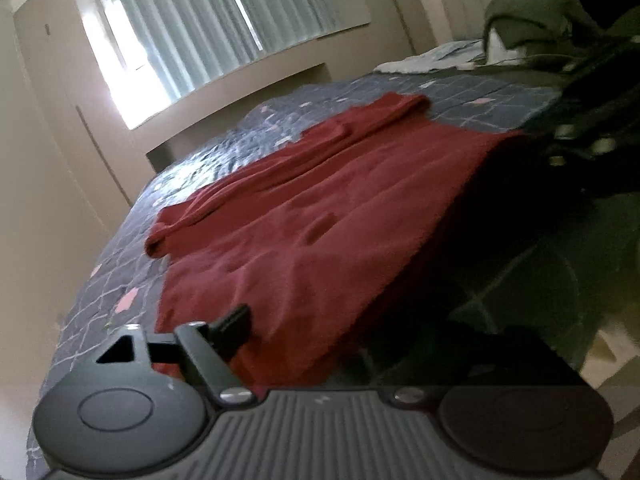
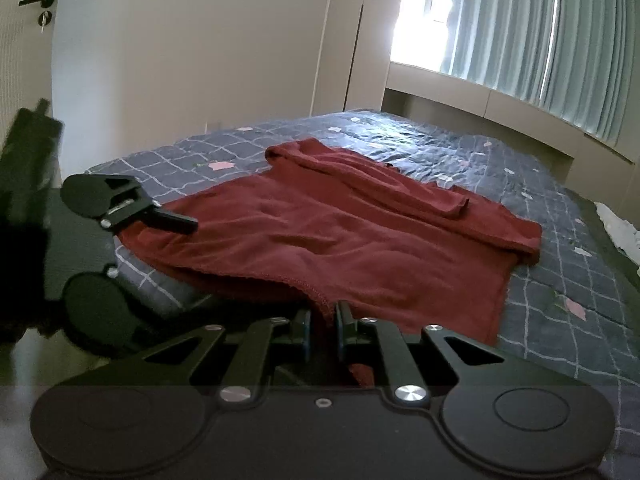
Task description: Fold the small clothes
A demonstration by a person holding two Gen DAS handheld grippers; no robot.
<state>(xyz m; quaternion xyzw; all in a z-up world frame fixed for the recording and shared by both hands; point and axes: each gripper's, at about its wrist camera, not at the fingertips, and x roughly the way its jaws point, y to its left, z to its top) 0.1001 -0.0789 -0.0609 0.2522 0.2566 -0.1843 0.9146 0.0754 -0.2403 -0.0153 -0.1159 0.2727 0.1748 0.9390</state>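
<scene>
A dark red garment [image 2: 340,224] lies spread on the bed, a sleeve folded across its top; it also shows in the left wrist view [image 1: 304,216]. My right gripper [image 2: 322,320] is shut on the garment's near hem, red cloth pinched between its blue pads. My left gripper [image 2: 176,220] shows at the garment's left corner, one finger lying over the cloth. In the left wrist view only its left finger [image 1: 236,318] shows, on the cloth edge; the other finger is lost in shadow, so its grip is unclear.
The bed has a blue-grey checked quilt [image 2: 460,160]. Green and pale clothes [image 1: 532,20] are piled near the headboard. A curtained window [image 2: 500,20] and a wall stand beyond the bed. A door handle [image 2: 38,0] is at the far left.
</scene>
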